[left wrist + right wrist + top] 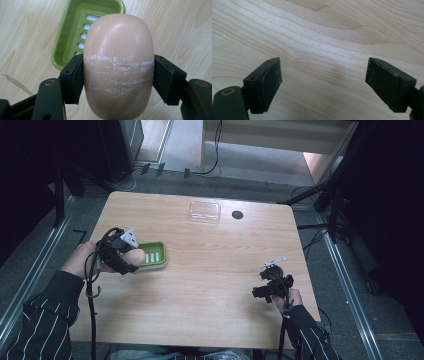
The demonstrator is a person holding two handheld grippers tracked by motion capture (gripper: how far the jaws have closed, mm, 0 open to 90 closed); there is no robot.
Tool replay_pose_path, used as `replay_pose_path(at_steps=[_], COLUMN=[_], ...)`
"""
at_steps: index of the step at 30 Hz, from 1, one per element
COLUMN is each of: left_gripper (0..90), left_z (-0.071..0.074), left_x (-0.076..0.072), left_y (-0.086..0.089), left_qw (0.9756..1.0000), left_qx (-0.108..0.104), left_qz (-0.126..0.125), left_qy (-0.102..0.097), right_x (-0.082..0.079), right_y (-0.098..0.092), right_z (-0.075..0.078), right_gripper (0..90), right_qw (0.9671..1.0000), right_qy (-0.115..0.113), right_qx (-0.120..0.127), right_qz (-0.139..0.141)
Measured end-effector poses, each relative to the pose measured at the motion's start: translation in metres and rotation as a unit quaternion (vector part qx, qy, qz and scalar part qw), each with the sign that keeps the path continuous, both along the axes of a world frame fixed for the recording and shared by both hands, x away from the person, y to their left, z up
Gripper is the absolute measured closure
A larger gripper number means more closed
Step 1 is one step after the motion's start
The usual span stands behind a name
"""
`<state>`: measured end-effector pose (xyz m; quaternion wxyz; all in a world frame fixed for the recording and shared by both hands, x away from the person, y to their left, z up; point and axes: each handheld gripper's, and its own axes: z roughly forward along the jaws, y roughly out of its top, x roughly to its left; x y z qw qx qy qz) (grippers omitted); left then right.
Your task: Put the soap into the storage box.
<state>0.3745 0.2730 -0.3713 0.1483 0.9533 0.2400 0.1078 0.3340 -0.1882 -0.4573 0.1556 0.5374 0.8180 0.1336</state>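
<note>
Carrying a bar of soap (118,67) toward a green soap dish (72,32) is judged to be the step in hand. The soap, pale pink, oval and scored with whitish scuff lines, is clamped across its width between the two black pads of the left gripper (118,77), whose jaws are closed firmly on its flanks; the bar is held clear of the wooden table (317,37). For the step to be done well, the bar should be brought squarely over the slotted floor of the dish, lowered until it rests there, and released only then, since a smooth soap face may slip sideways if the pads are eased early or unevenly. In the left gripper view the dish lies just beyond and to the left of the held bar, partly hidden behind it. In the high view the left gripper (131,257) is seen at the near edge of the dish (154,256). The right gripper (323,85) is held idle with its jaws wide apart and nothing between them, well apart from the dish.
</note>
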Motion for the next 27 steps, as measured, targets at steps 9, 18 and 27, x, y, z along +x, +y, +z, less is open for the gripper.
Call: replay_pose_path(at_steps=[9, 18, 27], left_gripper=[33.4, 33.4, 33.4], left_z=[0.005, 0.006, 0.006], left_x=[0.007, 0.012, 0.018], left_y=[0.006, 0.006, 0.004], left_qw=[0.9999, 0.9999, 0.9999], left_qx=[-0.002, -0.004, 0.001], left_qz=[0.003, 0.001, -0.001], left_qy=[-0.011, -0.014, -0.016], right_x=[-0.001, 0.0, 0.0], right_y=[0.001, 0.001, 0.0], right_z=[0.0, 0.0, -0.001], right_gripper=[14.3, 14.3, 14.3], right_qw=[1.0, 1.0, 1.0], right_qy=[0.0, 0.001, 0.0], right_qx=[-0.004, -0.005, -0.006], right_qz=[-0.001, -0.001, 0.001])
